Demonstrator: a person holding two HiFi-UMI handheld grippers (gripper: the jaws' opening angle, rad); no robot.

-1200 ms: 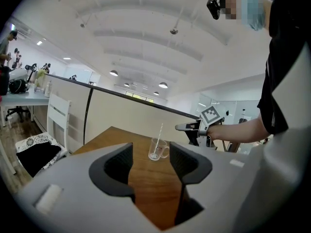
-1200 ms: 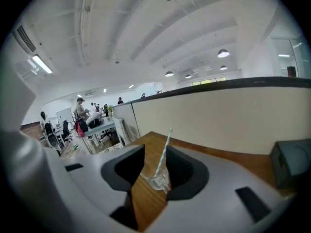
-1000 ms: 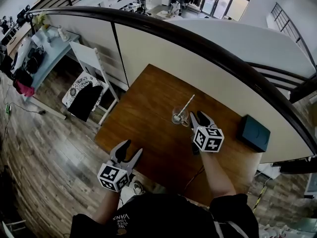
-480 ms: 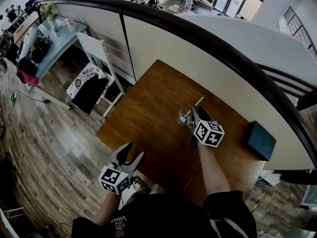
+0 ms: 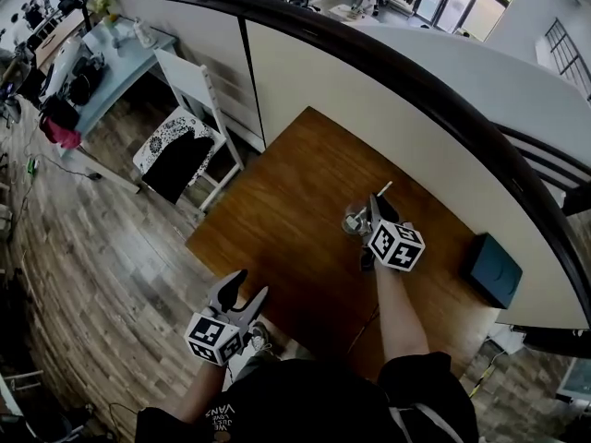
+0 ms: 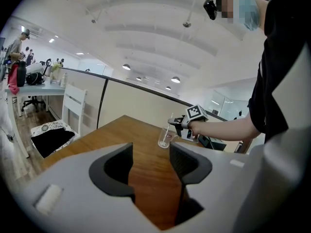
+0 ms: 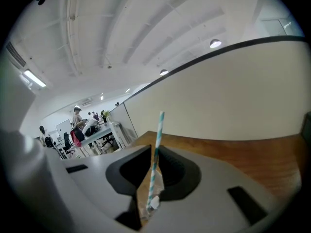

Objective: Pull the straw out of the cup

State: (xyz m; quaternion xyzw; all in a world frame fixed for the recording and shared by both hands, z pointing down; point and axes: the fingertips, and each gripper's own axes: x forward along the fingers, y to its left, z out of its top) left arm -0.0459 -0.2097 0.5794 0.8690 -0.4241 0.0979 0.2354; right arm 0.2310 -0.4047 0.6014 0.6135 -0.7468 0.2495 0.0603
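The brown wood-grain table [image 5: 295, 183] carries everything; the left gripper [image 5: 243, 291] hangs off its near edge, well apart from the work, its dark jaws spread with only bare tabletop between them; the right gripper [image 5: 377, 209] is the one at the task, just beside and partly over the clear, smooth-walled cup [image 5: 355, 221]; the thin straw [image 7: 156, 149], striped teal and white, stands nearly upright between that gripper's jaws, which look pressed onto its shaft from either side; its foot sits down in the cup and its long axis leans slightly toward the pale partition [image 5: 388, 109], so the pull probably wants to follow that lean.
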